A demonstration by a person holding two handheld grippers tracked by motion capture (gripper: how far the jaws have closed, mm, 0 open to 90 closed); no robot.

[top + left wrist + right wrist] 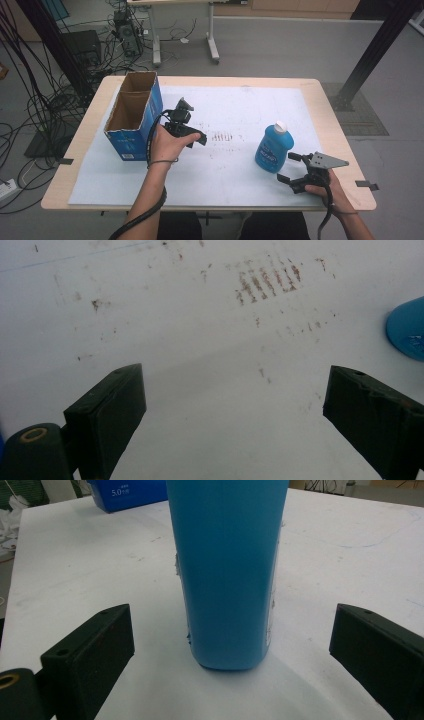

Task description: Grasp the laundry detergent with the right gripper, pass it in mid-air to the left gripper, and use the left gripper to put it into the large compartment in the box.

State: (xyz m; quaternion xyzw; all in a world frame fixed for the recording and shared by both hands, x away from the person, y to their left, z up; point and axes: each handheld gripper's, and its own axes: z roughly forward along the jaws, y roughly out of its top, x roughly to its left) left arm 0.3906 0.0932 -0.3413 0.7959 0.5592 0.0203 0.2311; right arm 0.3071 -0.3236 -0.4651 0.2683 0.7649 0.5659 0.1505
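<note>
2 grippers are over a white-covered surface point(235, 107), one in each hand. At the far left stands an open cardboard box point(134, 114) with blue sides and 2 compartments, both seen from above. Just beside it, the left gripper point(199, 138) is held in the person's left hand point(167, 145), above the white sheet; in the left gripper view its fingers point(107, 407) stand wide apart with nothing between them, over bare sheet marked with brownish smudges point(267, 282). Further right, a blue bottle point(274, 148) with a white cap stands upright on the surface, well apart from the box. The right gripper point(289, 169) sits low just beside the bottle, near the front right edge. In the right gripper view its fingers point(92, 652) are spread wide on either side of the bottle's base point(227, 575), not touching it
</note>
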